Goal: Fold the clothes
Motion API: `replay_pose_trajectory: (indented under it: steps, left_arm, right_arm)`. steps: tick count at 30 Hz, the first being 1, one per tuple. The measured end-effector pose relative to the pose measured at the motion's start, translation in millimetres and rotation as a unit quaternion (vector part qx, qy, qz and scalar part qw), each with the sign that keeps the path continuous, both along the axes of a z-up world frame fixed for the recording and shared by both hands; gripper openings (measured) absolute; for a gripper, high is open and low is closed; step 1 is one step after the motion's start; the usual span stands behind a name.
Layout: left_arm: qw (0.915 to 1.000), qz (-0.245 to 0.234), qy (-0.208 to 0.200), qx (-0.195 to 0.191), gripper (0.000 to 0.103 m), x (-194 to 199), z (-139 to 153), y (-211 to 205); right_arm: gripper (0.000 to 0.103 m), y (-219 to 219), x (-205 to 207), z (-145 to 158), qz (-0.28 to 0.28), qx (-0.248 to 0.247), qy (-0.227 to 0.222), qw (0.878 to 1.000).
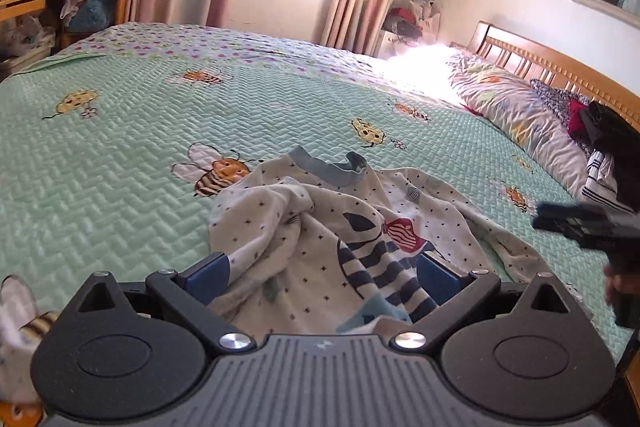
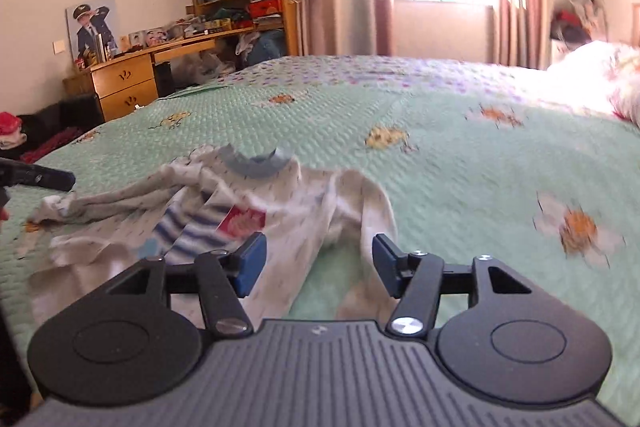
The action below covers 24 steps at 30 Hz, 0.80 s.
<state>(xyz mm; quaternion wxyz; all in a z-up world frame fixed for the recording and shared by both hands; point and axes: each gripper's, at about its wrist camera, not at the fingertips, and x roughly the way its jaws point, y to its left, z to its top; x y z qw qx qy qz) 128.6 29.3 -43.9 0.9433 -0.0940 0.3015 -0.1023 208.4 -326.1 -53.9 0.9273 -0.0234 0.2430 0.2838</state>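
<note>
A child's white pyjama top (image 1: 320,227), printed with small dark specks, a blue-striped figure and a red patch, lies crumpled on the green quilted bedspread (image 1: 120,131), low in the middle of both views. Its blue-grey neckband (image 1: 324,169) points toward the far side of the bed and stands partly curled up, so the garment is far from flat. One sleeve is bunched across the chest in a thick ridge, and the hem end runs toward the cameras.

In the left wrist view, the left hand-held gripper (image 1: 324,277) has its blue pads spread wide, with the cloth's near end lying between them and spilling over the gripper's body. The pads do not look pressed onto the fabric, so it seems to straddle the top rather than pinch it. In the right wrist view, the right hand-held gripper (image 2: 316,267) is also parted, one pad over the garment's right edge and the other over bare bedspread; nothing is clamped. That view is smeared by motion.

The two hand-held grippers sit at opposite sides of the hem, probably so each can take a corner and draw the top out flat before any fold. Judged from the crumpling, folding has barely begun. A pile of dark and striped clothes (image 1: 600,147) waits at the right edge beside the pillow (image 1: 516,115).
</note>
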Motion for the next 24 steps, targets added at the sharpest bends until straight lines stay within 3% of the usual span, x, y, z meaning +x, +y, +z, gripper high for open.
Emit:
replay_pose_trajectory:
  steps: [6, 12, 15, 20, 24]
  left_arm:
    - [0.9999, -0.011, 0.003, 0.003, 0.1, 40.4, 3.1, -2.3]
    - [0.9989, 0.009, 0.009, 0.046, 0.101, 100.7, 10.9, 4.6]
    - [0.998, 0.004, 0.011, 0.062, 0.101, 133.5, 10.2, 9.5]
    - [0.9945, -0.032, 0.042, 0.091, 0.101, 193.4, -5.0, 16.5]
    - [0.9892, -0.107, 0.088, 0.048, 0.093, 229.3, -21.7, 20.3]
  right_arm:
    - [0.068, 53.9, 96.2, -5.8, 0.074, -0.058, -0.012, 0.996]
    - [0.068, 81.6, 167.2, -33.7, 0.098, -0.062, 0.059, 0.991]
    - [0.068, 89.5, 189.2, -49.6, 0.122, -0.054, 0.1, 0.986]
    - [0.068, 87.1, 205.3, -62.3, 0.124, -0.05, 0.126, 0.983]
    - [0.067, 78.1, 208.6, -62.2, 0.155, -0.032, 0.141, 0.977]
